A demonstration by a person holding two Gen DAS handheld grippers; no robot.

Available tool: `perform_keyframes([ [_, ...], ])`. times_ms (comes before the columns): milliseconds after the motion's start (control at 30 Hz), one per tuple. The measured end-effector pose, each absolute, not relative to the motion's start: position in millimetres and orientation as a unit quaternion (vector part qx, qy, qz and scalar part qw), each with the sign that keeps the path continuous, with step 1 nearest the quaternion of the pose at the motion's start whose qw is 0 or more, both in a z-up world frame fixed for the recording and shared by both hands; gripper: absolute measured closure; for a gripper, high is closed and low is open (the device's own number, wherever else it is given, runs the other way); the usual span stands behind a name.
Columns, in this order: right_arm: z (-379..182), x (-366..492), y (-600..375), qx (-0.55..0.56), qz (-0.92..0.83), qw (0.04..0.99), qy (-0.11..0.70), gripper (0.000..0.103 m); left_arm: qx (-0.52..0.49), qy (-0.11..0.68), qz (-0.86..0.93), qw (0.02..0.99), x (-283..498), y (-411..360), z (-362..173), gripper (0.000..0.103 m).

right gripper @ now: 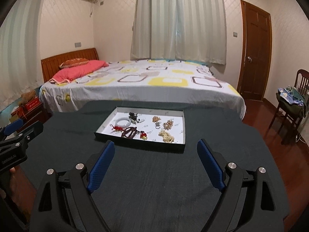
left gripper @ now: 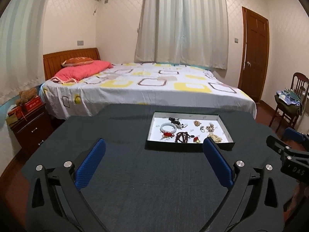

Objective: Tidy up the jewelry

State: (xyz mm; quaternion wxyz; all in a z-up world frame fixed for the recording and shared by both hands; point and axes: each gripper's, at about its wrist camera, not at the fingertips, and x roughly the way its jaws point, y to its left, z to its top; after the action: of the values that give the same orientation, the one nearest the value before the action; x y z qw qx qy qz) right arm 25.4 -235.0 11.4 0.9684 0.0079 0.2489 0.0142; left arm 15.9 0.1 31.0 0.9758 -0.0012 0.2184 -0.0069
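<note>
Jewelry (right gripper: 143, 128) all gathered in the tray (right gripper: 179, 147) at the far middle of the counter (right gripper: 154, 183), apparently nothing left outside; left hand-held gripper (left gripper: 154, 148) and right hand-held gripper (right gripper: 156, 148) both wide open, empty.

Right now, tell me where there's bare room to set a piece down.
The dark table cloth is bare between both open grippers and the shallow white-lined tray, and left of it. Inside, the far-right corner is clear; the white bangle, dark red beads and gold pieces crowd the rest.
</note>
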Motion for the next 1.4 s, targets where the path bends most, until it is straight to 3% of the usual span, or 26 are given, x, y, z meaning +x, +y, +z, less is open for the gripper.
perform_keyframes([
  [400,36,-4,-239,0.008,0.007,0.978,0.206,0.019,-0.007,0.190,-0.002,0.982,-9,3,50,0.004],
  [1400,36,-7,-236,0.008,0.007,0.980,0.199,0.019,-0.007,0.189,-0.001,0.982,-11,3,51,0.004],
])
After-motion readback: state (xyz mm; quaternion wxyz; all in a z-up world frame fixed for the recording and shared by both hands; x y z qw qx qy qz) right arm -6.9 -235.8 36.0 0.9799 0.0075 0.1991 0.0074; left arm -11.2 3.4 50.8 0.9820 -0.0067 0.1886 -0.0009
